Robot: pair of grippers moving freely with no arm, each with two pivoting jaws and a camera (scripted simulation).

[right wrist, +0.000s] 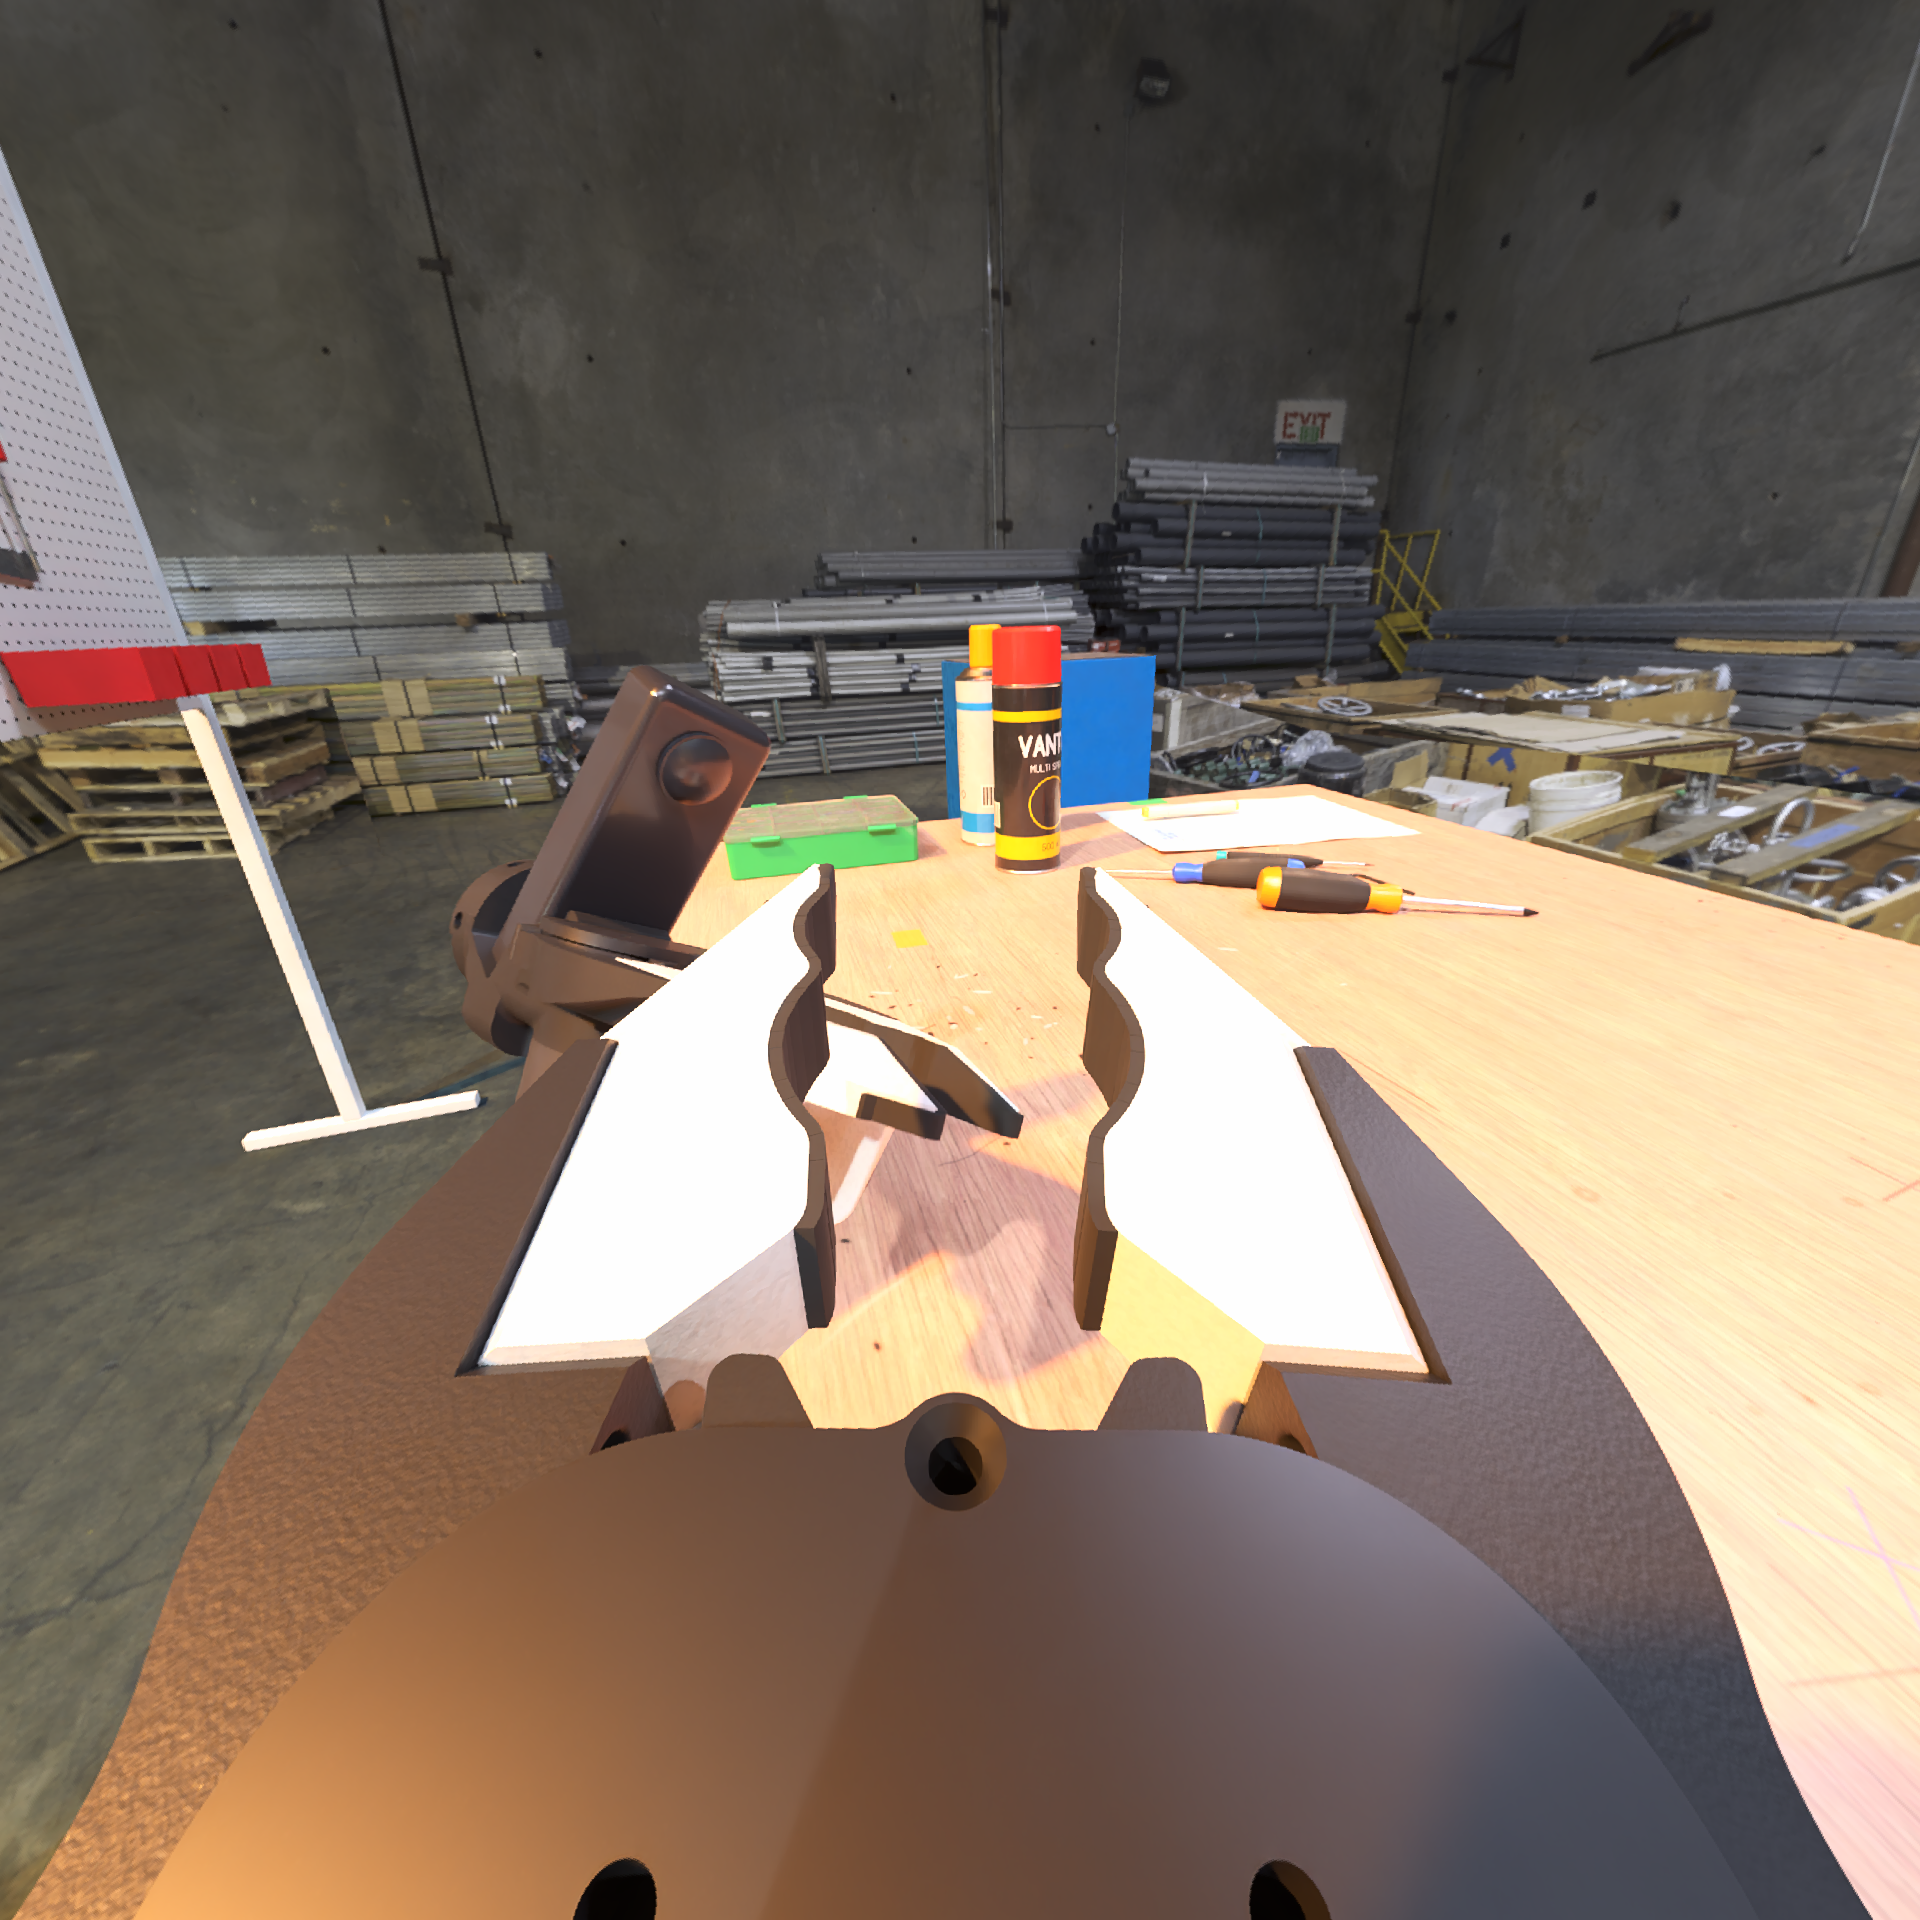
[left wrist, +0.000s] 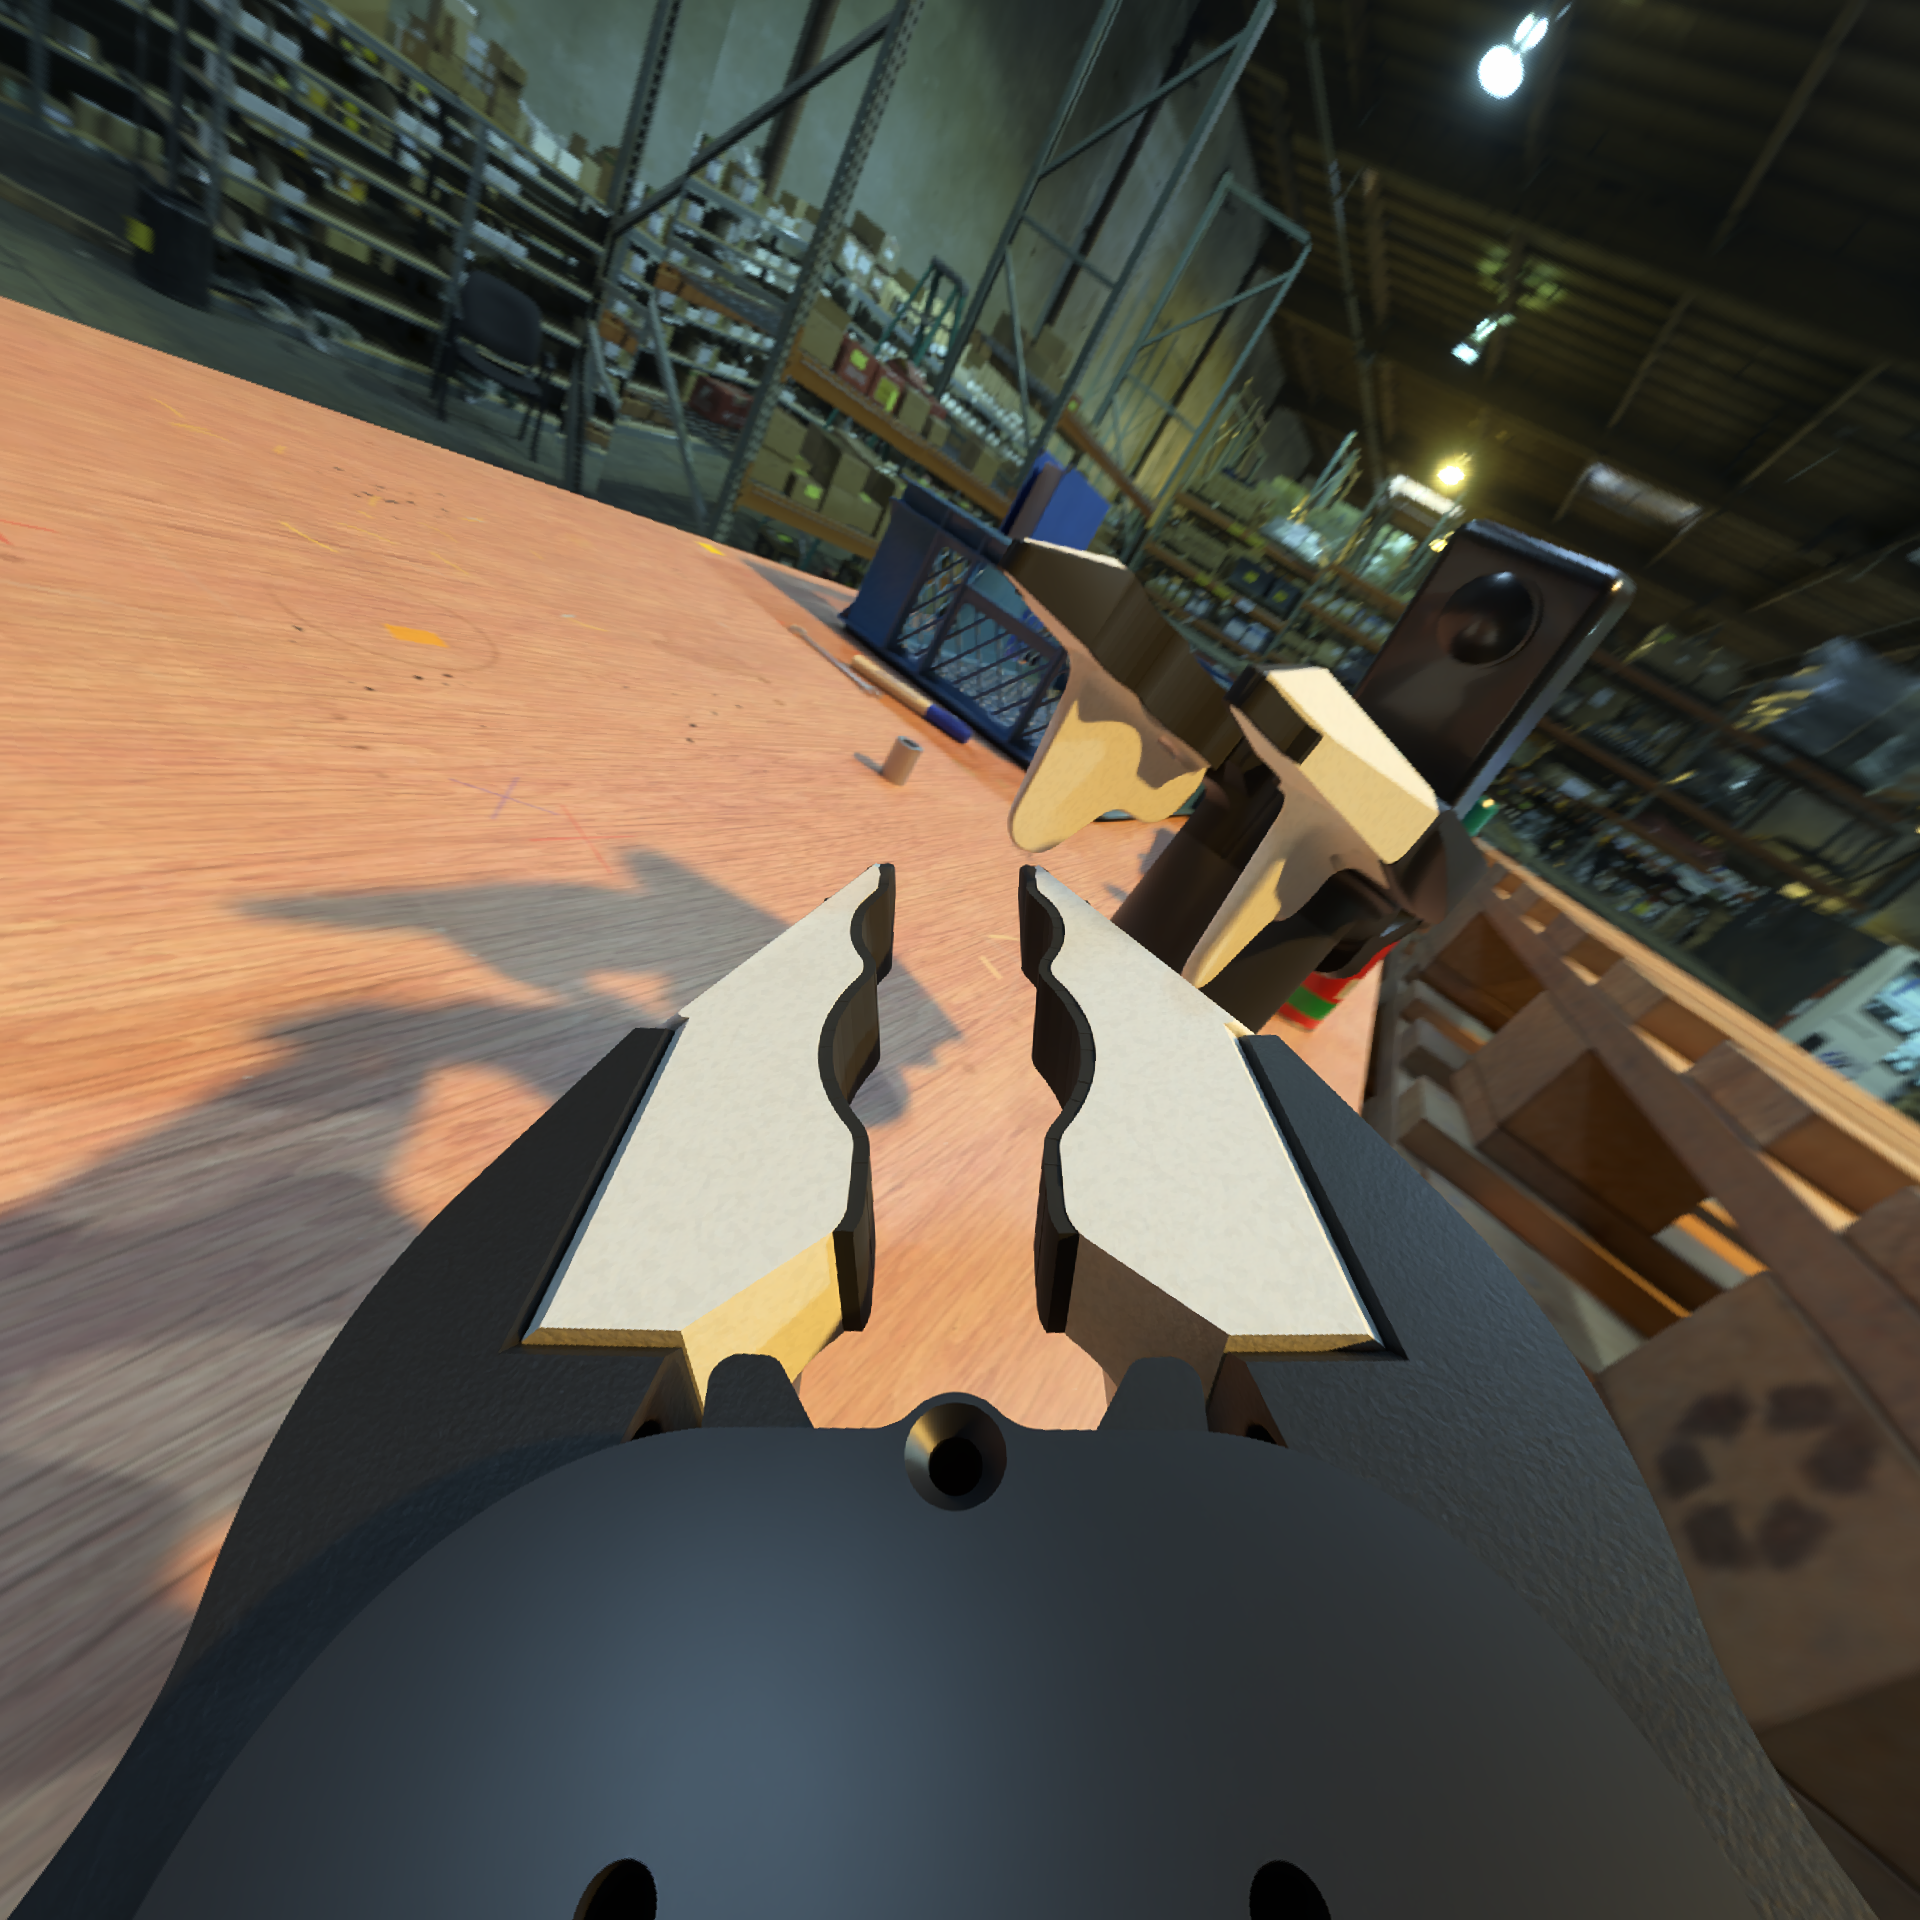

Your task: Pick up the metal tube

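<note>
My left tongs [left wrist: 956, 883] and right tongs [right wrist: 956, 888] stood open, empty. The tube [left wrist: 900, 761] lay well ahead; a glancing contact risked rolling it.

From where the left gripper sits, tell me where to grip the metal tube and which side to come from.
Grip the metal tube across its round body at mid-length. It looks to be a short cylinder standing roughly upright on the table, open end up, so a level approach from the near side should suit, one finger on each side. The left gripper is open and the way to it looks clear.
</note>
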